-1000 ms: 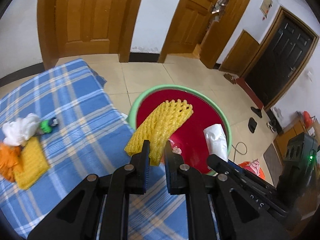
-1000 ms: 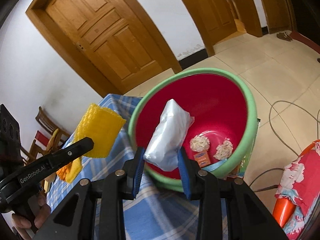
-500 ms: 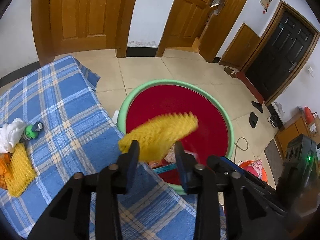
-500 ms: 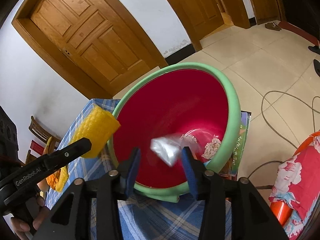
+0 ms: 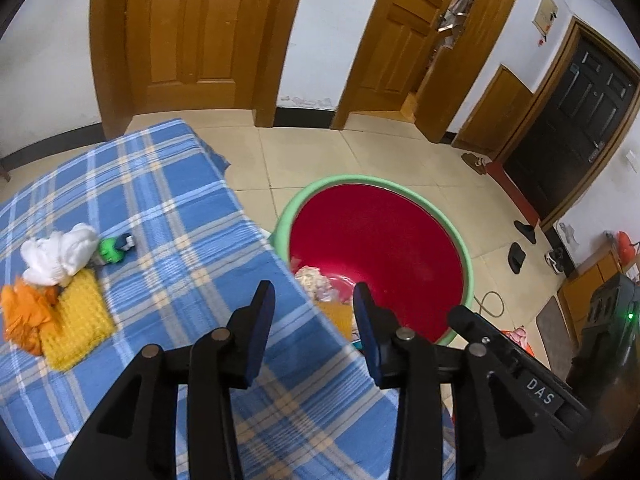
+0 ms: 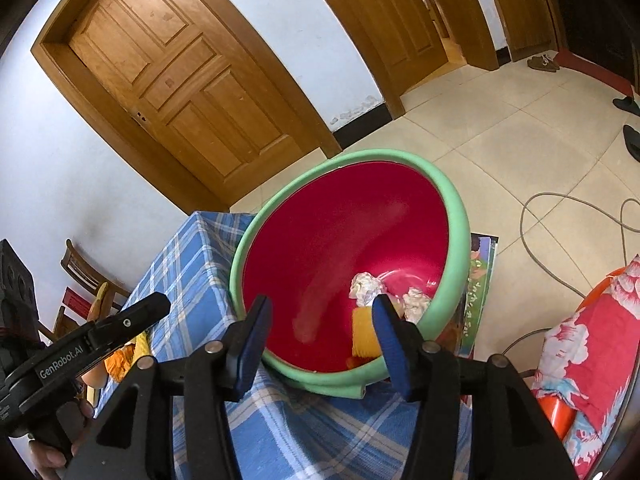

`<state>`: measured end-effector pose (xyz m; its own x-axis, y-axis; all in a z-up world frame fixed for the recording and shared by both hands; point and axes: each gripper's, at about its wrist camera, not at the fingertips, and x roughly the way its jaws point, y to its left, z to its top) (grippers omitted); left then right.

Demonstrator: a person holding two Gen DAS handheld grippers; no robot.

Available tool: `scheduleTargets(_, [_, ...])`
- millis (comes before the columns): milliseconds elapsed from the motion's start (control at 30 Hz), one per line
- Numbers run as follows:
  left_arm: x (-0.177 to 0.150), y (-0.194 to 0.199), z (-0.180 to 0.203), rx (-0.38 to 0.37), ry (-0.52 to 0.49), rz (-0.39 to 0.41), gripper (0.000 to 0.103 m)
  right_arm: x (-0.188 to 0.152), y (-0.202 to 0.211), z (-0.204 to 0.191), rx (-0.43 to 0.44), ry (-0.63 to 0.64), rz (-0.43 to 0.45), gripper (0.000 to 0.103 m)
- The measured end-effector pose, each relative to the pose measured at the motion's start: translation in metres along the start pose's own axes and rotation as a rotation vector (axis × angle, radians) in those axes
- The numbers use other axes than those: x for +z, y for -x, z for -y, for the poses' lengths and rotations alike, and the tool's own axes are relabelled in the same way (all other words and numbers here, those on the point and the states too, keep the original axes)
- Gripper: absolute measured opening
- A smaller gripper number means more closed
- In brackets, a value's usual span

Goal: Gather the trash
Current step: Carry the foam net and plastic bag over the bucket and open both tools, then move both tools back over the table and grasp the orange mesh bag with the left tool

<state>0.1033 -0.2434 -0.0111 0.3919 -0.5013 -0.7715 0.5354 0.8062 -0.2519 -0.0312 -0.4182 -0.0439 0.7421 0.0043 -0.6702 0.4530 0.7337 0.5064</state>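
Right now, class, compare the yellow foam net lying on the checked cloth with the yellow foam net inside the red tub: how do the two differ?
The foam net on the cloth lies flat on the blue checked tablecloth, fully in view; the foam net in the tub stands tilted against the wall of the red tub, partly hidden. The first touches white tissue and orange scraps; the second sits beside crumpled paper wads. Both are yellow mesh foam.
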Motion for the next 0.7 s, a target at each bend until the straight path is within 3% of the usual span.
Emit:
scheduleTargets(167, [-0.003,0.016,-0.019,0.032,0.025,0.02,0.04,-0.004,0.005,-0.01,0.012,0.025,-0.003,0.063])
scheduleTargets(700, [-0.015,0.07,-0.125,0.19,0.178,0.095,0.042,-0.024,-0.005,-0.064,0.041,0.108,-0.066,0.069])
